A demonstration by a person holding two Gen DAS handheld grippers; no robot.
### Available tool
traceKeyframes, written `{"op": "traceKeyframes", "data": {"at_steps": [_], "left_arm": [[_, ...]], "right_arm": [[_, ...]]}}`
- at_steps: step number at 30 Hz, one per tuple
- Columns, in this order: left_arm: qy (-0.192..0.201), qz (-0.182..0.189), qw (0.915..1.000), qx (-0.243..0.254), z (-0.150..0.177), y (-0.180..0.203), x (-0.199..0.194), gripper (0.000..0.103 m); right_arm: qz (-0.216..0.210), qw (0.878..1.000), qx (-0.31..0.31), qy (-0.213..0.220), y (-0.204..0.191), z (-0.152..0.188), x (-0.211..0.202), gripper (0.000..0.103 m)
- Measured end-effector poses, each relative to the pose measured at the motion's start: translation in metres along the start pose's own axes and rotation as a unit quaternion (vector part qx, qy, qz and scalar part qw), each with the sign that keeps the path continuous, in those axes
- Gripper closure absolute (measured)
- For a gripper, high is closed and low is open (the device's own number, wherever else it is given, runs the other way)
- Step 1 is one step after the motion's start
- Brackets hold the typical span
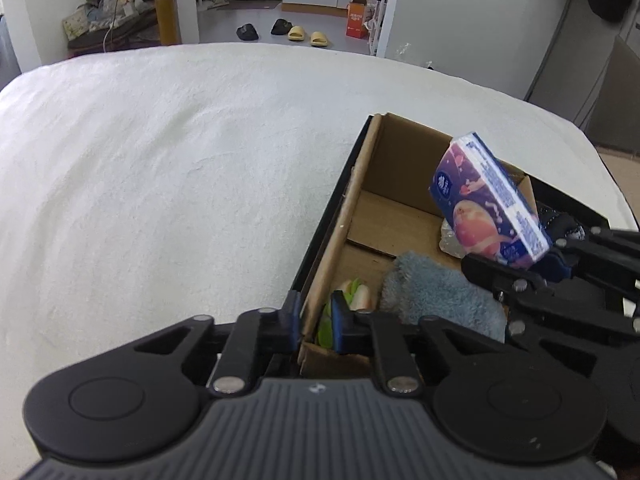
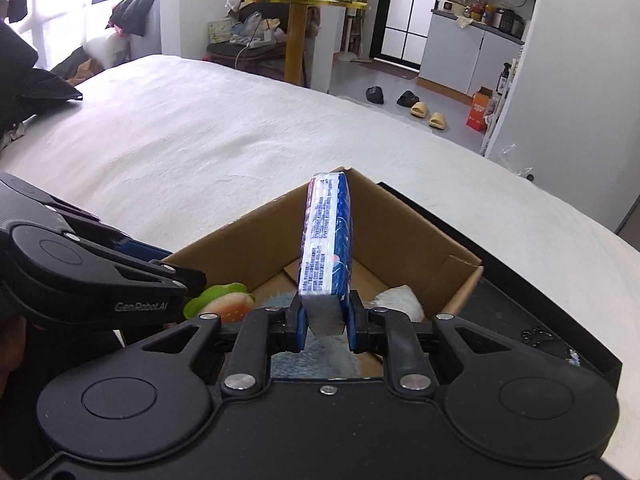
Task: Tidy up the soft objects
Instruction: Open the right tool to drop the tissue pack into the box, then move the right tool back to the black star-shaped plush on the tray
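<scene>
My right gripper (image 2: 324, 320) is shut on the lower end of a blue and pink tissue pack (image 2: 326, 240), holding it upright over an open cardboard box (image 2: 400, 224). In the left wrist view the tissue pack (image 1: 484, 200) tilts above the cardboard box (image 1: 400, 160), with the right gripper (image 1: 532, 268) below it. My left gripper (image 1: 316, 320) is shut on the box's near left wall. Inside the box lie a fluffy blue cloth (image 1: 432, 292), a green and orange plush toy (image 1: 356, 296) and a white soft item (image 2: 400, 300).
The box stands on a white bed cover (image 1: 160, 160), with a black tray (image 2: 520, 300) along its right side. A dark pillow (image 2: 36, 88) lies at the bed's far left. Slippers (image 1: 304, 34) and an orange carton (image 1: 357, 18) are on the floor beyond.
</scene>
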State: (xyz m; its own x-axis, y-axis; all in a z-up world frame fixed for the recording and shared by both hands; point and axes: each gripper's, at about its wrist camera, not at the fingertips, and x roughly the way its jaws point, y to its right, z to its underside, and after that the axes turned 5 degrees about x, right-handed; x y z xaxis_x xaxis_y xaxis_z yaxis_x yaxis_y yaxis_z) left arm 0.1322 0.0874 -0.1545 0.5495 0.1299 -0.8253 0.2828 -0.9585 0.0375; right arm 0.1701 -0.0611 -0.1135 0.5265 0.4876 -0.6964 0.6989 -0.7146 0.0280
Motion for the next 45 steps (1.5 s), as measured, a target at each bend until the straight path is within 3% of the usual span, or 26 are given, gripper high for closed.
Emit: {"op": "traceKeyframes", "data": {"at_steps": [10, 16, 26, 34, 37, 45], "left_arm": [[0.005, 0.013, 0.9999, -0.011, 0.0, -0.004, 0.001, 0.091], [0.003, 0.008, 1.0, -0.004, 0.0, -0.003, -0.001, 0.09], [-0.002, -0.015, 0.9996, 0.025, -0.008, 0.011, -0.006, 0.085], [0.011, -0.048, 0.9982, 0.033, -0.019, 0.026, -0.014, 0.068], [0.017, -0.059, 0.9971, 0.044, -0.02, 0.035, -0.016, 0.062], [0.018, -0.089, 0.9935, 0.069, -0.025, 0.057, -0.014, 0.057]], "right_arm": [[-0.045, 0.999, 0.004, -0.004, -0.008, -0.001, -0.002, 0.072], [-0.052, 0.999, 0.01, -0.003, -0.004, 0.0, -0.007, 0.072], [-0.036, 0.999, 0.034, 0.003, 0.011, 0.0, -0.009, 0.072], [-0.007, 0.998, 0.059, 0.017, 0.027, 0.001, -0.01, 0.059], [0.005, 0.997, 0.078, 0.023, 0.037, 0.002, -0.01, 0.059], [0.022, 0.992, 0.121, 0.038, 0.062, 0.007, -0.01, 0.059]]}}
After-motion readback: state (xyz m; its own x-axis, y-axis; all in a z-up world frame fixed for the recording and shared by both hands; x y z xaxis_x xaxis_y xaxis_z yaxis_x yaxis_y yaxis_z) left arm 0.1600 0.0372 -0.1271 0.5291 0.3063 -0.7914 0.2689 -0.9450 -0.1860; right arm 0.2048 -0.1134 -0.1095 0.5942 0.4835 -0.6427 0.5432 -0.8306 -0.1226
